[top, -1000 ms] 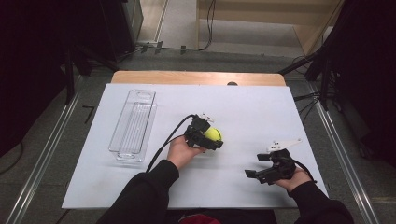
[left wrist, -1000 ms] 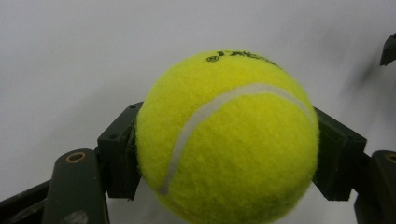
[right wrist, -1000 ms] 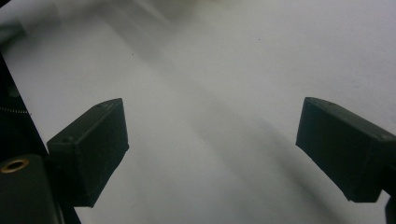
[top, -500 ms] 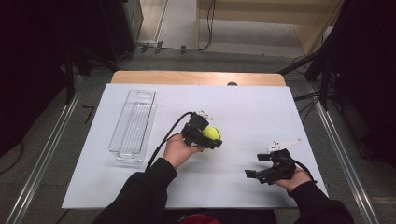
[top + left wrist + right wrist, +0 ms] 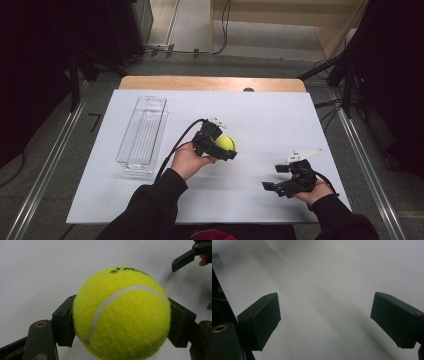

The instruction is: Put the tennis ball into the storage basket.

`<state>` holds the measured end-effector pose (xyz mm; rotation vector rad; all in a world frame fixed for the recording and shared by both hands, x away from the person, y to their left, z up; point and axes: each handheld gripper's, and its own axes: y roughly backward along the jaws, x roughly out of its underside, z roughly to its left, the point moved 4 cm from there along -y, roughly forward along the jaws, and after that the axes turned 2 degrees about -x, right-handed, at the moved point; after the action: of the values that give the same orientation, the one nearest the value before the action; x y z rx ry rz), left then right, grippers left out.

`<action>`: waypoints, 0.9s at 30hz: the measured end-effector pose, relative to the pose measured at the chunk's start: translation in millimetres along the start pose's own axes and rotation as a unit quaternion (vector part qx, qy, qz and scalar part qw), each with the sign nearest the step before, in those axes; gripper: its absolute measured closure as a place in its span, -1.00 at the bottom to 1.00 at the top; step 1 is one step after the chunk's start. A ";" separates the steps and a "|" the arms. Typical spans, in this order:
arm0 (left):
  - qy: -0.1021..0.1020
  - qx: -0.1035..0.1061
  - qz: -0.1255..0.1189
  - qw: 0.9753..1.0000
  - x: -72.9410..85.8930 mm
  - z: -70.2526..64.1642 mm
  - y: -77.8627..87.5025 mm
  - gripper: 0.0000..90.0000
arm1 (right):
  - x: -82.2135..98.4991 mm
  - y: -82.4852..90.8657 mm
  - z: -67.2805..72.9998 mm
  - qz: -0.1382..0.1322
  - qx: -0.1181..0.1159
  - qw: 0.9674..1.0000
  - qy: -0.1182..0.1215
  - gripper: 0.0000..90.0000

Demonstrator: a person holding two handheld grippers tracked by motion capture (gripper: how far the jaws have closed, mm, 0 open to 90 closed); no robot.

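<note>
My left claw (image 5: 223,148) is clamped on the ball (image 5: 226,143) above tabletop (image 5: 280,120) centre, pickup done, transfer to the tray (image 5: 142,131) at 9 o'clock likely pending; right claw (image 5: 275,176) apart, idle.

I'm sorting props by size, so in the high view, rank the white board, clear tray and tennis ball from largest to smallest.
1. white board
2. clear tray
3. tennis ball, lifted slightly toward the camera in the left gripper, yet plainly smallest.
</note>
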<state>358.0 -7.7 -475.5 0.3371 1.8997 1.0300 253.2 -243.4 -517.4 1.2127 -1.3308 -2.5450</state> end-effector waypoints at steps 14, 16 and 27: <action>-0.002 0.008 0.001 1.000 0.0 1.1 11.9 -0.42 | -0.1 0.4 0.0 -0.001 0.000 1.000 0.000 -0.84; 0.001 0.009 0.002 1.000 0.1 1.7 13.4 -0.42 | 0.0 0.5 0.0 -0.001 0.000 1.000 0.001 -0.84; 0.003 0.011 0.001 1.000 0.3 4.2 22.9 -0.42 | -0.1 0.8 0.1 -0.001 0.000 1.000 0.000 -0.84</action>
<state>357.3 8.6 -459.0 0.3486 1.9169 1.0134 252.9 -243.8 -516.6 1.2161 -1.3295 -2.5460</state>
